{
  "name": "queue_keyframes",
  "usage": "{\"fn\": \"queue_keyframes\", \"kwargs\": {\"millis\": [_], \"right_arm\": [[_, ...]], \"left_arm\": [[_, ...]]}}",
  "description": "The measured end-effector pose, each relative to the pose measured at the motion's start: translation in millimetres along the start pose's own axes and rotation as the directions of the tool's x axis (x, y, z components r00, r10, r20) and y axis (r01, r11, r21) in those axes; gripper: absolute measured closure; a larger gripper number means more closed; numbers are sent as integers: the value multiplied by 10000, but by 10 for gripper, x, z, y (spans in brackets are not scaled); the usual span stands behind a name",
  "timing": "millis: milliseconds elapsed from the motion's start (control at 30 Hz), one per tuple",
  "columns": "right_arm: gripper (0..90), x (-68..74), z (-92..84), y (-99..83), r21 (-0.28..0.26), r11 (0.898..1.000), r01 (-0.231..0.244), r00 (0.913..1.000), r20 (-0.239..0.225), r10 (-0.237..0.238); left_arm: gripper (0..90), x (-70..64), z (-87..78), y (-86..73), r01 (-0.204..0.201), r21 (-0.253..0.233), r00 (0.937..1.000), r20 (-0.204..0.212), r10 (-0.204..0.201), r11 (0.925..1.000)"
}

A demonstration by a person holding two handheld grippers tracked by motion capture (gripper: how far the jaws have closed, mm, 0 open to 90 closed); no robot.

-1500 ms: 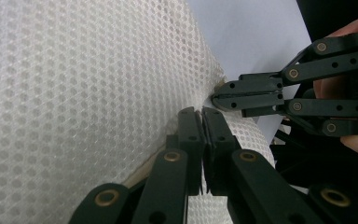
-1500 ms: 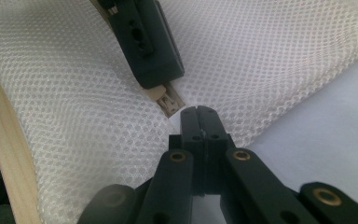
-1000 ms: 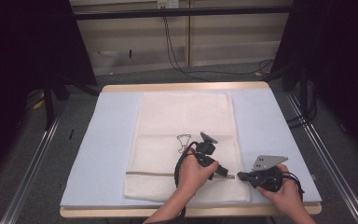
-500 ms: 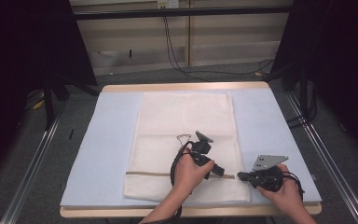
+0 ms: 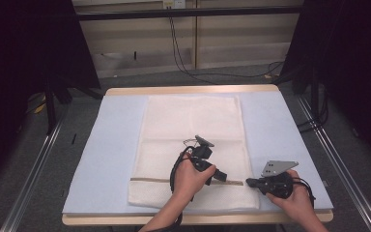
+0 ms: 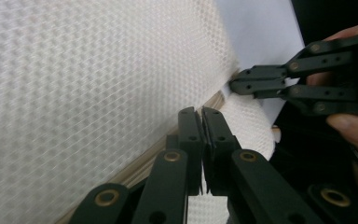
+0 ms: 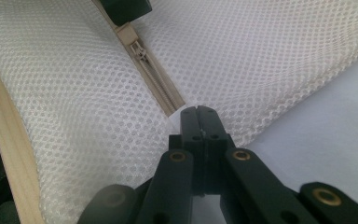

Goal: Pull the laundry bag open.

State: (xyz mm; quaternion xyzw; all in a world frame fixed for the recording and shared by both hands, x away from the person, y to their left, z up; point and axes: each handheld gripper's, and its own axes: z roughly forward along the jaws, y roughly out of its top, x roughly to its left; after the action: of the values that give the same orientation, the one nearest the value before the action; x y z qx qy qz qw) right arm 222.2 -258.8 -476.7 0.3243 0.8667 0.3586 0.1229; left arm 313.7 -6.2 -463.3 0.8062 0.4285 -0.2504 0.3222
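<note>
Right tool (image 7: 201,112) clamped at zipper (image 7: 151,77) end — mesh bag (image 5: 193,145) edge.

One fixed overhead camera and two riding close on the tongs, all meeting at the bag's zipper end.

The high view looks forward and down from the person's side, far enough back to take in the whole table (image 5: 290,104) and the mesh bag (image 5: 193,125). The left gripper view rides on the left tongs (image 6: 201,116), very near the mesh, facing along the zipper band toward the right tongs (image 6: 235,86). The right gripper view sits just as close on those tongs (image 7: 199,114), looking up the zipper (image 7: 151,77). All three share the bag's near right corner.
</note>
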Motion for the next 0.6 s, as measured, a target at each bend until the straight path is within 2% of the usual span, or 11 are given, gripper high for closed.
{"fn": "queue_keyframes", "kwargs": {"millis": [33,67,100,133,167,233,267,433,467,500,600], "right_arm": [[900,5,-2,1,29,10000,-27,10000,35,27],[900,7,-2,1,25,10000,2,10000,76,-3],[900,7,-1,1,25,10000,8,10000,77,-8],[900,8,-3,1,41,10000,-4,10000,96,4],[900,8,-3,1,41,10000,3,10000,86,-4],[900,5,1,1,15,10000,20,10000,57,-20],[900,7,-3,1,44,10000,-6,10000,85,5],[900,3,-1,3,40,10000,25,10000,45,-25],[900,3,-1,3,46,10000,31,10000,42,-31],[900,2,-1,3,45,10000,22,10000,34,-22],[900,-3,-1,3,39,10000,8,10000,-23,-8]], "left_arm": [[877,0,-2,-8,163,-59,9999,-22,-163,9999],[877,10,-15,-13,142,-82,9999,-72,-143,9999],[877,13,-23,-19,325,-161,9995,66,-324,9993],[877,36,-42,-22,200,-41,9998,92,-200,9998],[877,38,-54,-31,292,-129,9996,-9,-292,9995],[878,62,-88,-47,352,-82,9994,70,-352,9993],[878,76,-112,-54,284,-88,9996,-45,-284,9996],[879,135,-179,-91,690,-221,9976,107,-687,9974],[879,150,-196,-96,613,-189,9981,19,-613,9979],[879,153,-203,-103,778,-237,9969,151,-775,9967],[880,172,-239,-124,812,-359,9967,85,-810,9961]]}}
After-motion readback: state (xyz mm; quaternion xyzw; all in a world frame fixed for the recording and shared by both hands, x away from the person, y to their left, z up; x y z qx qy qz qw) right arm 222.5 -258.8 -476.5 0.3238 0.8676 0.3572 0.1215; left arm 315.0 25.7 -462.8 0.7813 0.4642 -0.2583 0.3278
